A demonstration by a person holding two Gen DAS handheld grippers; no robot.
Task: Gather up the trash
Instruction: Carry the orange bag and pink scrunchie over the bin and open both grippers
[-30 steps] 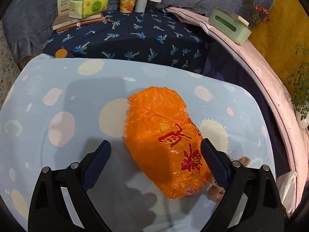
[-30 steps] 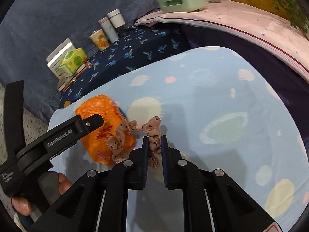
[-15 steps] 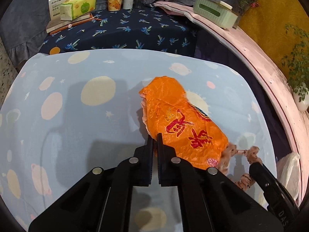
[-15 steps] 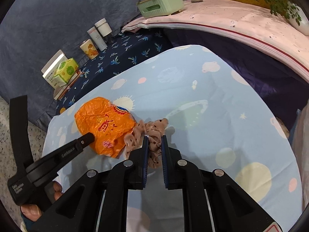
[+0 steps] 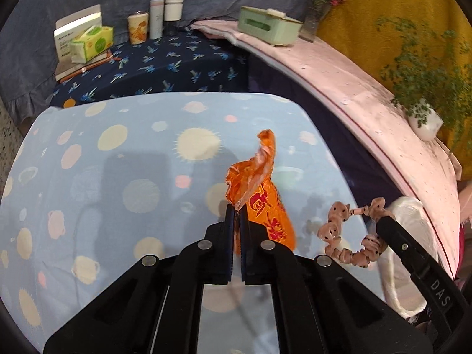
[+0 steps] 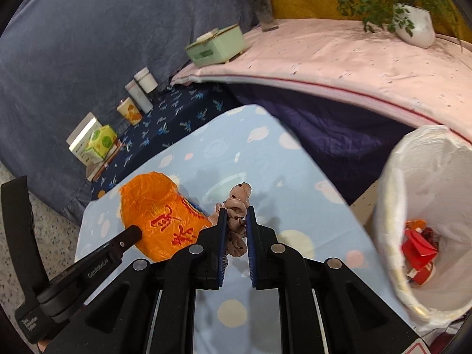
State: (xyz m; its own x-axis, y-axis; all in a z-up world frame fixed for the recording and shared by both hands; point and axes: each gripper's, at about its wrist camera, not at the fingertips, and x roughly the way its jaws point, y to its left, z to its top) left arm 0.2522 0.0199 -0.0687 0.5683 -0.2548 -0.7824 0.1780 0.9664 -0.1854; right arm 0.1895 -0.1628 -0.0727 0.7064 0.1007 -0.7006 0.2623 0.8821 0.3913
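My left gripper [image 5: 235, 211] is shut on an orange plastic bag [image 5: 259, 197] with red characters and holds it above the light blue spotted sheet [image 5: 118, 177]. The bag also shows in the right wrist view [image 6: 159, 215]. My right gripper [image 6: 236, 214] is shut on a pink dotted scrunchie [image 6: 237, 206], which hangs to the right of the bag in the left wrist view [image 5: 348, 236]. A white-lined trash bin [image 6: 392, 200] with red trash inside stands to the right of the sheet, and its rim shows in the left wrist view [image 5: 404, 206].
A dark blue patterned cloth [image 5: 165, 65] at the back carries a tissue pack [image 5: 91, 42], a box, a cup [image 5: 137, 26] and two bottles. A pink-covered ledge [image 6: 339, 56] holds a green box [image 6: 216, 45], a vase and a potted plant [image 6: 413, 22].
My left gripper closed on the orange bag and lifted it off the sheet. Both grippers moved right, and the trash bin came into view beside the scrunchie.
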